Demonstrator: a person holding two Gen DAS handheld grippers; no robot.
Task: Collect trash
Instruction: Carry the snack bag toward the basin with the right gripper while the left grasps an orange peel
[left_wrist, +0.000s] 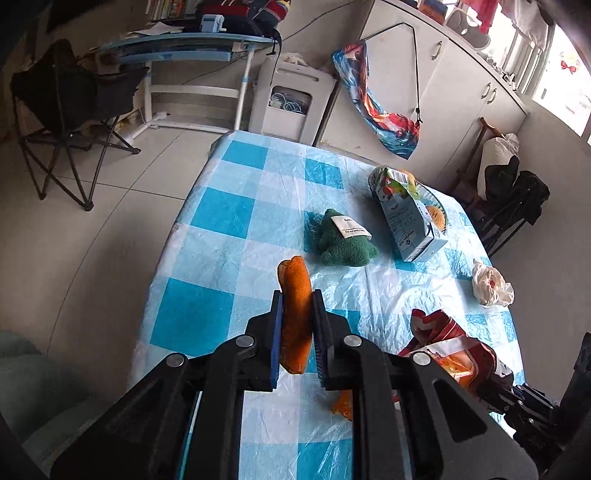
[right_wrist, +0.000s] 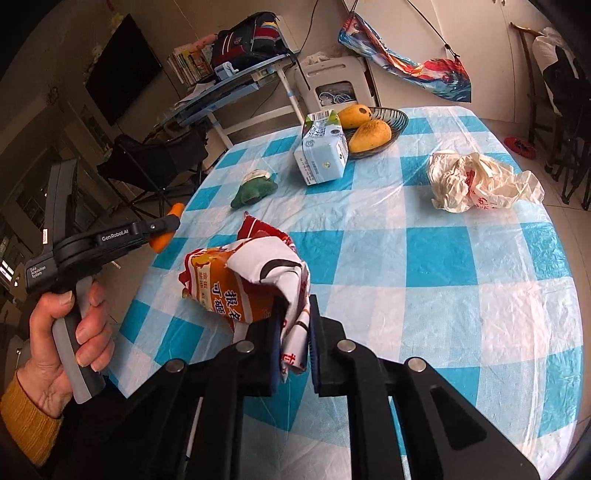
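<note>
Over the near-left corner of the checked table (left_wrist: 236, 206), the left gripper (left_wrist: 297, 299) is clamped on an orange peel (left_wrist: 295, 291) — jaws pressed against both sides of it, peel lifted clear of the cloth, its top end poking out past the fingertips. Another orange scrap (left_wrist: 343, 406) lies on the cloth just under the gripper's right finger, partly hidden.

Right-wrist view: the right gripper (right_wrist: 295, 306) is pinched tight on the edge of a red-white-orange printed bag (right_wrist: 255, 280), which bulges out to the left w/ its mouth facing the left gripper. Bag is held up off the table. The left gripper shows at the left edge of this view, a hand (right_wrist: 70, 332) round its grey handle, the peel (right_wrist: 166, 236) just visible in its tips, near the bag but not touching it.

Rest of the table — a crumpled white plastic bag (right_wrist: 480, 181) sits towards the right side, well apart from both grippers. A pale blue milk carton (right_wrist: 321, 151) stands mid-table, touching or just beside a dark bowl (right_wrist: 400, 120) holding two mangoes (right_wrist: 369, 134). A green plush toy (left_wrist: 341, 240) w/ a white label lies between the carton and the left gripper.

Off the table: a folding chair (left_wrist: 66, 110) and a blue desk (left_wrist: 177, 51) in the bkgd.
</note>
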